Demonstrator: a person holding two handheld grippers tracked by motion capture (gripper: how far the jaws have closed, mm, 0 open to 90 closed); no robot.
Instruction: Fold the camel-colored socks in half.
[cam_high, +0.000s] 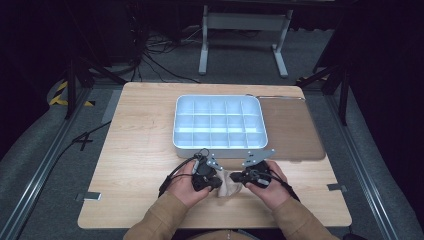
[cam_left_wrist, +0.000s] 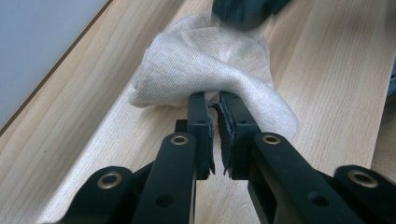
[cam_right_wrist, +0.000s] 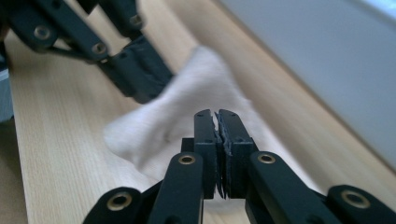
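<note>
A small beige cloth (cam_high: 228, 183) lies bunched on the wooden table (cam_high: 135, 150), held between the two grippers just in front of the person. The left gripper (cam_high: 218, 183) has its jaws pressed nearly together on one edge of the cloth; in the left gripper view the fabric (cam_left_wrist: 210, 70) rises from the jaw tips and humps up beyond them, and the other gripper's dark jaws bite its far end at the top of that view. The right gripper (cam_high: 237, 176) has its jaws pressed together on the opposite edge, and in the right gripper view the cloth (cam_right_wrist: 187, 107) spreads out ahead of its tips toward the left gripper (cam_right_wrist: 140, 74), which clamps the cloth's far side. The two grippers face each other with the cloth stretched between them. Just beyond both grippers, farther from the person, stands a white compartment tray (cam_high: 218, 150), its near wall close to the cloth.
</note>
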